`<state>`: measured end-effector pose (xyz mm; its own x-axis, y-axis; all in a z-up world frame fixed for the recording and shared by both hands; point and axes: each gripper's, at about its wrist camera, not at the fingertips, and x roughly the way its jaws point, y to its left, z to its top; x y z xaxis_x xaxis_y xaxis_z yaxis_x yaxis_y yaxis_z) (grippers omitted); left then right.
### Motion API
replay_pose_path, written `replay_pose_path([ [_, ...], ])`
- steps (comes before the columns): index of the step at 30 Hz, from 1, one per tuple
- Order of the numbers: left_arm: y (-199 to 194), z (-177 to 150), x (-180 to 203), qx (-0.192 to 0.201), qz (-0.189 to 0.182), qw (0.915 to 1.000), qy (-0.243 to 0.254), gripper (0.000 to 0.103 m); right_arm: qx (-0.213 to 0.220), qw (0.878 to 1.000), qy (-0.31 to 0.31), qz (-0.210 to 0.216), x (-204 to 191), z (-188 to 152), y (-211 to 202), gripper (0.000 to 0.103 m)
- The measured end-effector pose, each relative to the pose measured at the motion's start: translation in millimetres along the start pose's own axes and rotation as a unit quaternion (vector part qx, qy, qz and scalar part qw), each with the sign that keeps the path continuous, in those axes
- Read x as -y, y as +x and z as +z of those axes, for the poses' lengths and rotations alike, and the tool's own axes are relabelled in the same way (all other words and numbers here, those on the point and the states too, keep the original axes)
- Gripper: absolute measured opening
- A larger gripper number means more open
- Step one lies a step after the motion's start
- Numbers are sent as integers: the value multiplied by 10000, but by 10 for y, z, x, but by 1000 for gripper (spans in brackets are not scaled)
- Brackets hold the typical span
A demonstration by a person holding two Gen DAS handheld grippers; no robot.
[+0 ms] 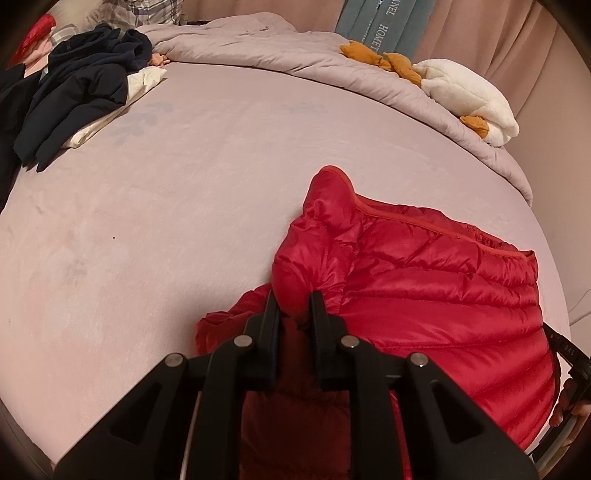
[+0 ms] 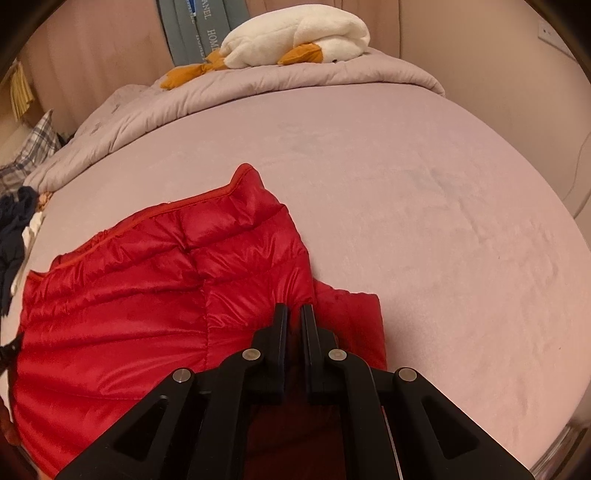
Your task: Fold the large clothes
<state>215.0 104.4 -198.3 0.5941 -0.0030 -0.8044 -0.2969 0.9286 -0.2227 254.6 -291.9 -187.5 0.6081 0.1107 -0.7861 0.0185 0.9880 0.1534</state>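
A red quilted puffer jacket (image 1: 424, 280) lies spread on the pink bed sheet (image 1: 166, 221), near its front edge. My left gripper (image 1: 295, 299) is shut on a bunched fold at the jacket's left side, and red fabric fills the narrow gap between its fingers. In the right wrist view the same jacket (image 2: 147, 288) stretches off to the left. My right gripper (image 2: 294, 312) is shut on the jacket's right edge, jaws almost together with a thin fold of fabric pinched between them. The part of the jacket under both grippers is hidden.
A heap of dark clothes (image 1: 81, 85) on a white garment (image 1: 144, 79) sits at the bed's far left. A rumpled grey-pink duvet (image 1: 295, 55) with a white plush goose (image 2: 295, 33) lines the far side. Bare sheet (image 2: 424, 221) spreads beyond the jacket.
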Motion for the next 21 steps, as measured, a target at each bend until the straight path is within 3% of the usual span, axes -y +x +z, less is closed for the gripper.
replay_pose_path([
  [21,-17,-55,-21,-18,-3,9999,-160,19,-1,9999,94,-52,37,-92,-17,5],
])
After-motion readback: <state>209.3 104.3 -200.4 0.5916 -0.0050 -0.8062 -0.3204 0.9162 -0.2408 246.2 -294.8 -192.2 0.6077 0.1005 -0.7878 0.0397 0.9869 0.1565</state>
